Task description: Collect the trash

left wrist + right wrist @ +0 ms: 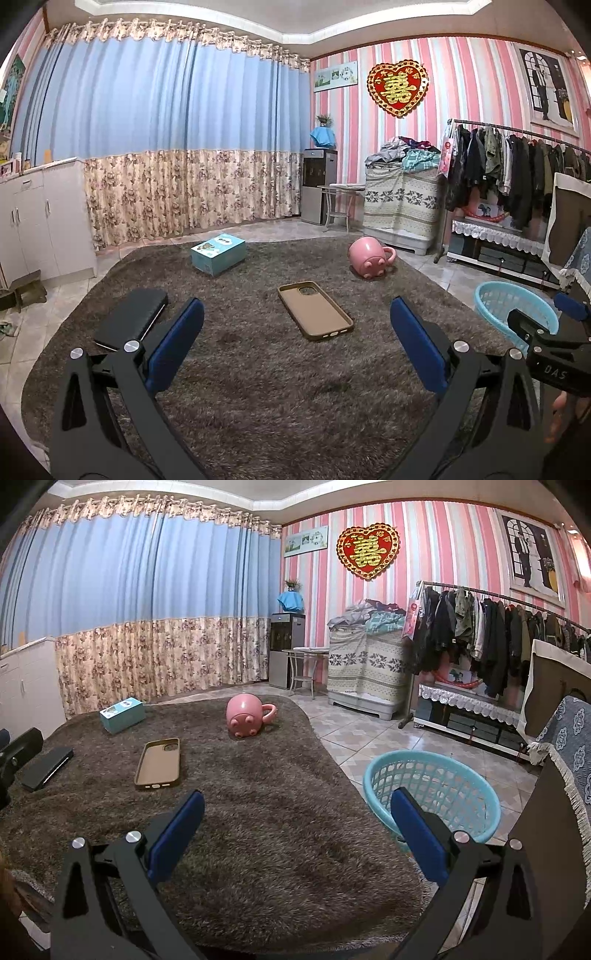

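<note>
On a shaggy brown rug (258, 387) (277, 849) lie a tan phone case (314, 309) (159, 763), a pink pig-shaped mug (369, 256) (246, 715) tipped on its side, a light-blue box (218, 254) (122, 709) and a black wallet-like case (131, 318) (46, 762). A light-blue plastic basket (432, 794) (513, 310) stands on the tiles at the rug's right edge. My left gripper (297, 347) hovers open just short of the phone case, holding nothing. My right gripper (297, 827) is open and empty above the rug's right side, its right finger overlapping the basket.
White cabinets (33, 218) line the left wall with a small stool (26, 290) below. Along the back and right stand a water dispenser (319, 184), a covered pile of bedding (400, 192), a clothes rack (517, 166) and a cloth-draped sofa arm (565, 753).
</note>
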A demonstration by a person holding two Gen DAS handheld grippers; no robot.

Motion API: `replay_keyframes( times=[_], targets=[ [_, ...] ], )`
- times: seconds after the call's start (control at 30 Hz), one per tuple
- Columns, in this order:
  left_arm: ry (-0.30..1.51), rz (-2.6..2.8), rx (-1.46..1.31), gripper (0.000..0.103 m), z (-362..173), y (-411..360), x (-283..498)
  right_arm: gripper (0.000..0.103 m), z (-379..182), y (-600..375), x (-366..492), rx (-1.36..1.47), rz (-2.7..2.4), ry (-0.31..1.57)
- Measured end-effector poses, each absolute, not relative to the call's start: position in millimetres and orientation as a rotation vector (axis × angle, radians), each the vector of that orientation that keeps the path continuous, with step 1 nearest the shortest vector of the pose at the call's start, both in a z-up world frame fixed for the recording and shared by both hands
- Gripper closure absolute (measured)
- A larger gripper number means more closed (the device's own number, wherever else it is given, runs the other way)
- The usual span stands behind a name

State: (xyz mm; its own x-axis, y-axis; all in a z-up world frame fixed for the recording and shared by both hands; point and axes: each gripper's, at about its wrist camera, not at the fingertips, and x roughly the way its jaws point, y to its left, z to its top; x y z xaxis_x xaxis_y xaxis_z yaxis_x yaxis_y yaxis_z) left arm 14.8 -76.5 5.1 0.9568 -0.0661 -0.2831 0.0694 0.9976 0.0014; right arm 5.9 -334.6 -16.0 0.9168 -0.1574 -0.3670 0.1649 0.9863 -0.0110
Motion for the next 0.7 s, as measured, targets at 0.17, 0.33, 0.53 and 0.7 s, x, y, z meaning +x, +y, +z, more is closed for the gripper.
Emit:
replay_keyframes(
  times=[0.17, 0.33, 0.53, 0.7],
  targets=[
    [0.283, -0.07, 0.02, 0.005, 8.7, -79.8, 14.1, 0.004, -16.1, -334.7, 6.4, 0.022, -0.165, 0.377],
    [0.283, -0.073, 0.019, 0.005, 10.4, -82.5, 13.0, 0.004, -15.6, -336.3, 6.1, 0.02, -0.165, 0.378],
    [0.283, -0.073, 0.02, 0.005, 10.0, -83.1, 12.8, 0.004, -15.8, -335.9, 6.3, 0.023, -0.166, 0.378],
    [0.283, -0.073, 0.019, 0.005, 9.6, -83.8, 12.5, 0.004, -15.7, -335.9, 6.0, 0.02, -0.166, 0.378]
  ],
)
